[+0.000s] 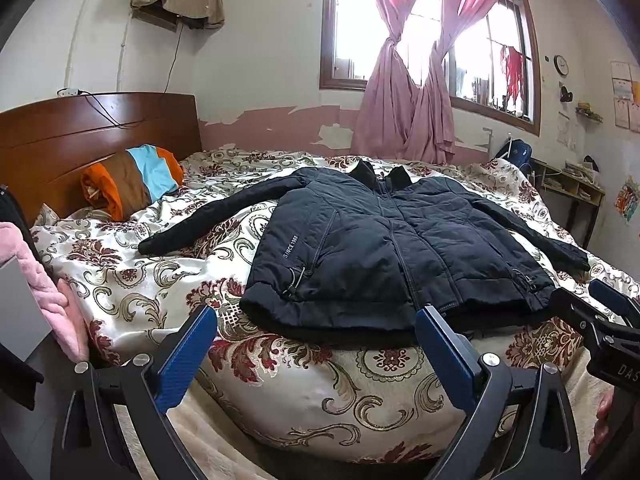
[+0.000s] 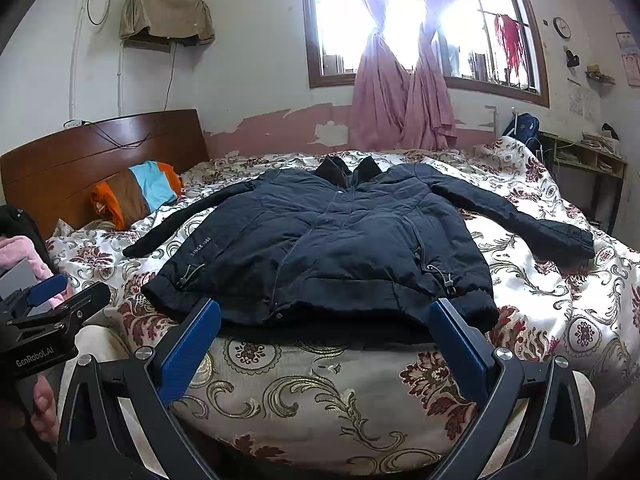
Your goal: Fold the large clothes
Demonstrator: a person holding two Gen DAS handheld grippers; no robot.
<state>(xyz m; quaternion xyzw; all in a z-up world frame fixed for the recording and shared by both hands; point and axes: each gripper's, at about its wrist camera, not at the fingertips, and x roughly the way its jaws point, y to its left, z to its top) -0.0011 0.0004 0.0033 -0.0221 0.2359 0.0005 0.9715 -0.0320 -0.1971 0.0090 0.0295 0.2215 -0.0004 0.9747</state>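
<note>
A dark navy padded jacket (image 1: 392,240) (image 2: 328,248) lies front up and zipped on the bed, collar toward the window and both sleeves spread out to the sides. My left gripper (image 1: 316,316) is open just short of the hem's left half, with nothing between its blue pads (image 1: 188,356). My right gripper (image 2: 325,308) is open at the hem's right half, also holding nothing. Each gripper shows at the edge of the other's view: the right gripper (image 1: 584,296), the left gripper (image 2: 68,290). Neither touches the jacket.
A floral bedspread (image 1: 160,280) covers the bed, with a wooden headboard (image 1: 80,140) and a striped orange, brown and blue pillow (image 1: 136,184) at the left. A pink fluffy cloth (image 1: 40,292) hangs at the near left. A desk (image 2: 588,160) stands at the far right.
</note>
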